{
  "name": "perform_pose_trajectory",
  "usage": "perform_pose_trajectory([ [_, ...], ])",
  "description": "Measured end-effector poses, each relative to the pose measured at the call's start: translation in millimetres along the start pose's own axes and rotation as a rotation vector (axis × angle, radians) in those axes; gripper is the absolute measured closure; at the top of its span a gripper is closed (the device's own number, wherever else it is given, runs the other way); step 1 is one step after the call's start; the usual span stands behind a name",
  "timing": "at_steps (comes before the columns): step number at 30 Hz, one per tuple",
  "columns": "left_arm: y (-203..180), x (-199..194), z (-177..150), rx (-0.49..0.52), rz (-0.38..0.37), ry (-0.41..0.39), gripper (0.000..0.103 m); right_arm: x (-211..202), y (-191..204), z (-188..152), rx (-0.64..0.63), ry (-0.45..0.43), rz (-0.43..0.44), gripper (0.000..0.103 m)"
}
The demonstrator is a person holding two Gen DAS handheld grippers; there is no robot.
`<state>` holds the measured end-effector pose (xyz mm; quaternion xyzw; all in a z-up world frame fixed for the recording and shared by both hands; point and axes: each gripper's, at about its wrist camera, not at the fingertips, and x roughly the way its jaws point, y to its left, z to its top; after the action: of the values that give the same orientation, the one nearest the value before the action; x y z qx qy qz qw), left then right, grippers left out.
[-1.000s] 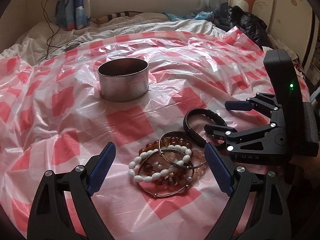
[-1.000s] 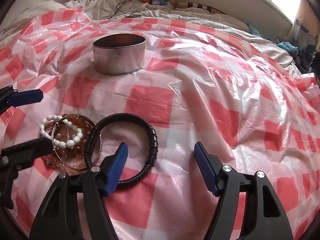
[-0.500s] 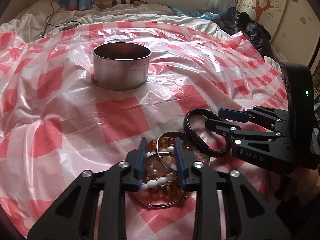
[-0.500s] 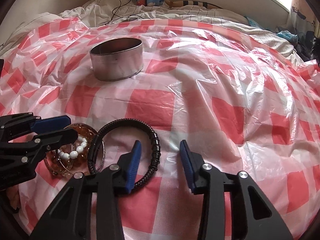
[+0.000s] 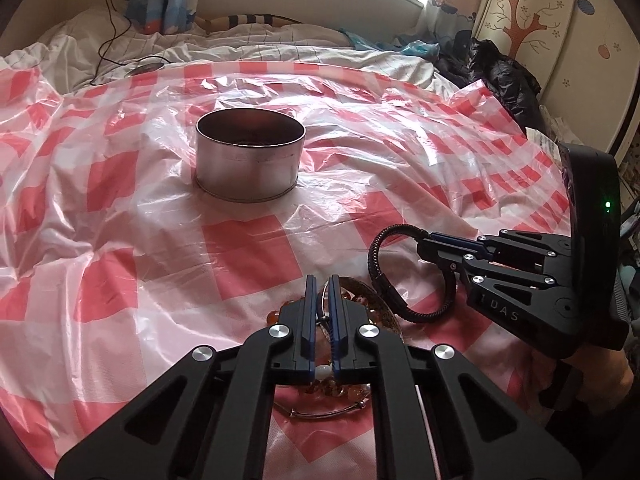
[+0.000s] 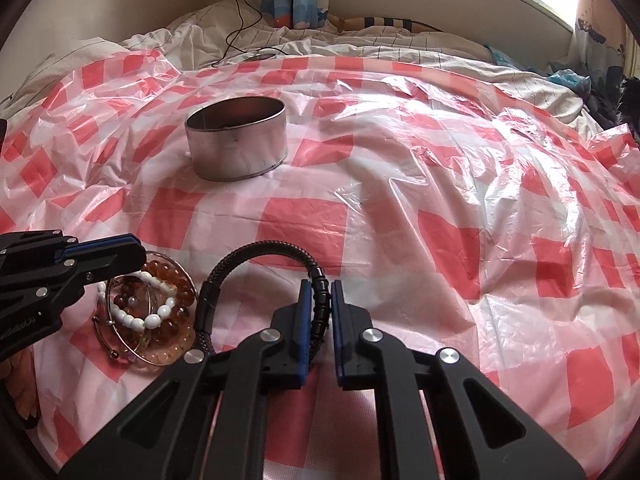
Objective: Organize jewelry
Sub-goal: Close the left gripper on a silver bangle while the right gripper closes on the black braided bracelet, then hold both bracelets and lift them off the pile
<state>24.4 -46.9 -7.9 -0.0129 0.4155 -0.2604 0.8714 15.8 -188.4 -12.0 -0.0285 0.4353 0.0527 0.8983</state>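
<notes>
Jewelry lies on the checked plastic sheet (image 6: 304, 224) over the bed: one black braided bracelet (image 6: 256, 249) between the closing right gripper (image 6: 319, 292) jaws, one white bead bracelet (image 6: 154, 320) pinched by the left gripper (image 5: 321, 286); one metal tin (image 6: 238, 148) at eleven o'clock

Both wrist cams close, down-angled, share tin (image 5: 250, 152)

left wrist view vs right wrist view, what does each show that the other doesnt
Only the left wrist view shows the tree-painted wardrobe and the right gripper from outside. Only the right wrist view shows the white bead bracelet almost whole and the black bracelet between the closing right gripper's pads. Both show the metal tin, the checked plastic sheet and the left gripper shut on the bracelet pile.
</notes>
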Motion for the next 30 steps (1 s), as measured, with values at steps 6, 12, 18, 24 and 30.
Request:
perform_pose_trajectory([
  [6,-3,10,-3,0.026,0.053,0.052,0.098,12,1,-4,0.000,0.049,-0.012,0.091],
  [12,-1,15,-3,0.021,0.066,0.071,0.096,15,5,-6,-0.023,0.046,-0.031,0.091],
  [18,-6,10,-3,0.044,0.065,0.054,0.098,15,5,-8,-0.019,0.026,-0.029,0.092],
  [24,-5,-3,1,0.003,0.019,0.000,0.098,11,-17,-9,0.132,0.008,0.081,0.092],
  [30,-2,-7,2,-0.012,0.012,-0.007,0.098,12,-16,-9,0.146,0.010,0.091,0.092],
])
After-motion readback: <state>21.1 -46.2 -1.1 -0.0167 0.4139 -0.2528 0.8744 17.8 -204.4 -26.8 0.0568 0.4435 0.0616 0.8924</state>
